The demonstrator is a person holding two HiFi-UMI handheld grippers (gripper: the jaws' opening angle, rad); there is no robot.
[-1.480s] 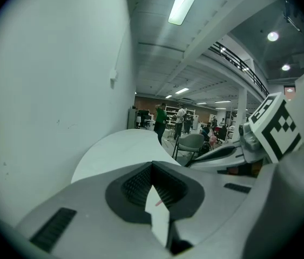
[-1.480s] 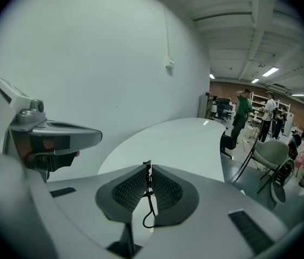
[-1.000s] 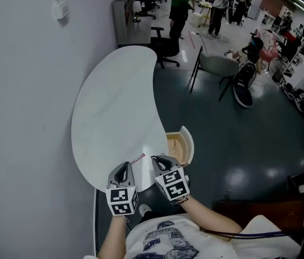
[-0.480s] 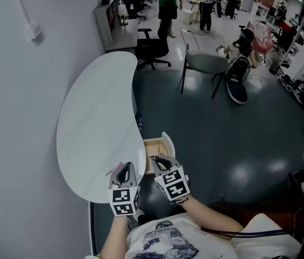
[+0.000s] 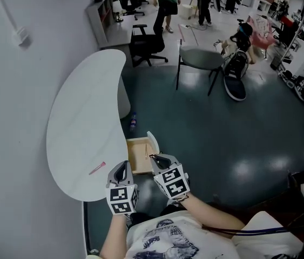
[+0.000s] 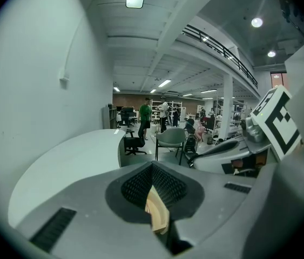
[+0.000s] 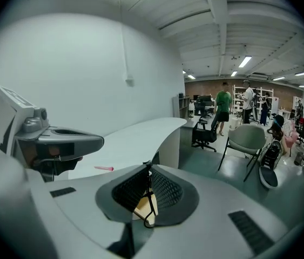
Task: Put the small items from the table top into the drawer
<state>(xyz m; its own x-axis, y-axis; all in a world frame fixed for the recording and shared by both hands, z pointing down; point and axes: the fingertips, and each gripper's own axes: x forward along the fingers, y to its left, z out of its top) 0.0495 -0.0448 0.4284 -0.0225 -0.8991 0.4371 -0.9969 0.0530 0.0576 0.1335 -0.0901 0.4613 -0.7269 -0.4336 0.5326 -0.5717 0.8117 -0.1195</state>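
Right tongs [image 5: 155,157]: nipped shut on thin black clip [image 7: 148,201]; we hold firm until squarely above drawer [image 5: 139,154], just ahead below tips. Left tongs [image 5: 123,167]: closed, empty; pink stick [image 5: 98,168] ahead-left on table [image 5: 81,117]

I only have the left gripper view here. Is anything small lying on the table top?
Observer: Yes. The head view shows a small pink item on the white table, near its close end, left of the left gripper.
Operator: Is the right gripper carrying something?
Observer: In its own view, the right gripper has its jaws shut on a thin black loop.
Operator: And the drawer?
Observer: In the head view, the wooden drawer stands open at the table's near end, by the right gripper's tip.
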